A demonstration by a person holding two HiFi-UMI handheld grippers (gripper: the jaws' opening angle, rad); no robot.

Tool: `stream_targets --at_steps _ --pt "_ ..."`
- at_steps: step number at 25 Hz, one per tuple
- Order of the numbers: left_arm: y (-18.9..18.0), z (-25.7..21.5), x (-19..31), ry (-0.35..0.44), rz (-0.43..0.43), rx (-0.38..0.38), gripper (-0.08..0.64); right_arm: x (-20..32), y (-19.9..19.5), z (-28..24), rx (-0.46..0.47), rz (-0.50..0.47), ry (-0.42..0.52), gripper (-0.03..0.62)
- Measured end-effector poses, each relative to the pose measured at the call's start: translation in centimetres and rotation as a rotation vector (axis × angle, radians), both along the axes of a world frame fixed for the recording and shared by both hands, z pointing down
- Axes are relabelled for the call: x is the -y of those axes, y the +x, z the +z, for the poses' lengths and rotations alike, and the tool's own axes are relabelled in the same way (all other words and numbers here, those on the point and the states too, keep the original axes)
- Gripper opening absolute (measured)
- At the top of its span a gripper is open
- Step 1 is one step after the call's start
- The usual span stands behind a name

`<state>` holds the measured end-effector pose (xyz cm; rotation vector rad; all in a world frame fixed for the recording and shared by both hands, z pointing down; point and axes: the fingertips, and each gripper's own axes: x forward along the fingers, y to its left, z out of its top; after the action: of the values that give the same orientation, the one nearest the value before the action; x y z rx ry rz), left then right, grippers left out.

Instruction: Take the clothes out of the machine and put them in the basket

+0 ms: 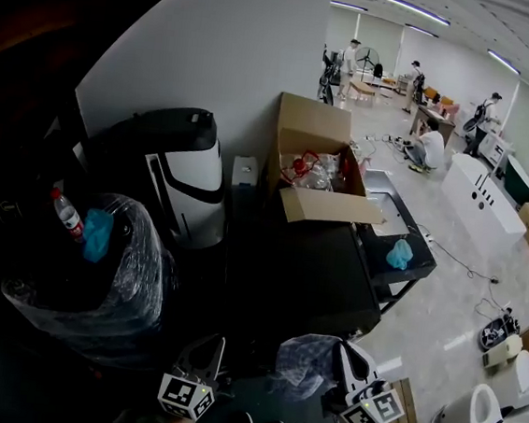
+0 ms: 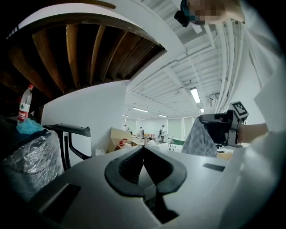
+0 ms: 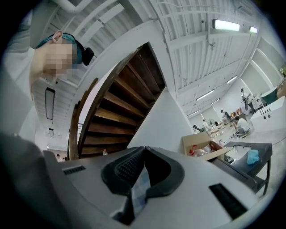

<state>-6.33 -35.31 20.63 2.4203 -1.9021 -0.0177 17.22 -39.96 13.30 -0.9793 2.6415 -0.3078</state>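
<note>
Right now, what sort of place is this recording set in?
Probably a big open lab or workshop hall: several people working far off, ceiling strip lights, an open cardboard box.

Open-plan lab or test hall, not a home
Strip lights (image 1: 415,10) on a bare industrial ceiling; people (image 1: 417,84) at tables down the hall; loose bathtub (image 1: 481,205) and open cardboard box (image 1: 319,160) on the floor; wooden staircase (image 3: 118,109)

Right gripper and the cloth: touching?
Touching. That gripper's own view shows the cloth pinched between the closed jaws of the right gripper; the head view shows it bunched there.
</note>
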Motion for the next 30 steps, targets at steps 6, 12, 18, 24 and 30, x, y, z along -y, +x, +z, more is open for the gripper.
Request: stream_targets --at_steps 6,12,18,24,30 --pt "0.8 -0.8 -2.1 0.014 -0.1 0.004 0.02 -0.6 0.1 -0.2 0.009 -0.115 0.007 0.011" --pt "1.2 -1.4 -5.6 0.023 -0.243 -0.006 0.02 -1.0 -0.9 -0.5 0.006 -0.278 0.016 0.011" --pt "0.8 -1.2 -10.6 0.015 -0.429 0.0 0.02 -2.4 -2.9 -1.0 0.02 -0.466 0.018 0.011" --pt "-0.9 -0.5 -16.6 -0.015 -0.625 0.022 0.02 -4.5 -6.1 -1.1 0.029 -0.636 0.015 0.011" --pt "-3.4 -0.5 -22.9 -0.02 -0.802 0.022 0.02 -7.9 -10.6 -0.4 0.018 -0.813 0.01 0.011"
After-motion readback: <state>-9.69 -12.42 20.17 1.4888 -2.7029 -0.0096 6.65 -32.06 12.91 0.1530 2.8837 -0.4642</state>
